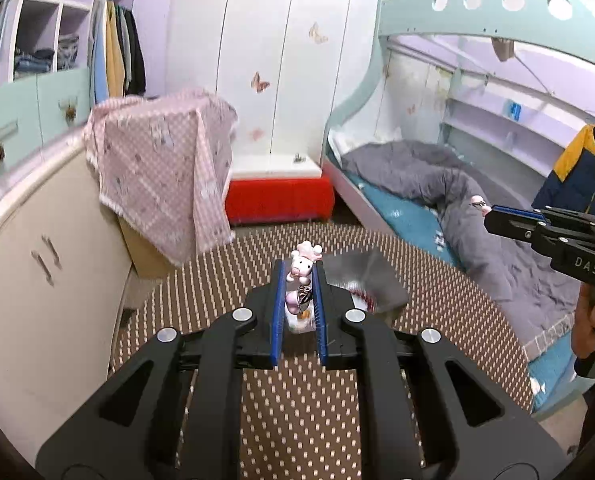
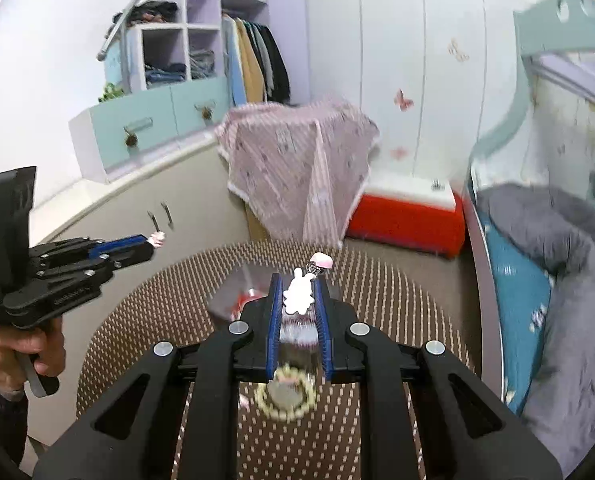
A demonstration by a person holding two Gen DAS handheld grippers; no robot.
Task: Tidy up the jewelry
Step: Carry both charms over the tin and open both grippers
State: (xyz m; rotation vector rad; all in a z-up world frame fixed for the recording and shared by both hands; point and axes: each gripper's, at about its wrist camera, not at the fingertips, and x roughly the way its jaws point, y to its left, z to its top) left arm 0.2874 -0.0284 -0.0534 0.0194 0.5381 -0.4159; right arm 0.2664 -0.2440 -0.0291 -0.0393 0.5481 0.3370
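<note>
Left wrist view: left claw is clamping a pink pig charm above the grey box, right claw pinching a white rabbit charm alongside, probably for sorting into it.

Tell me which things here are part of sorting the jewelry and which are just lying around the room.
Part of the job:
- pink pig charm in the left claw
- white bunny charm in the right claw
- clear box on the dotted table
- beaded ring piece

Just lying about:
- pink checked cloth
- red bench
- grey duvet
- hanging clothes
</note>
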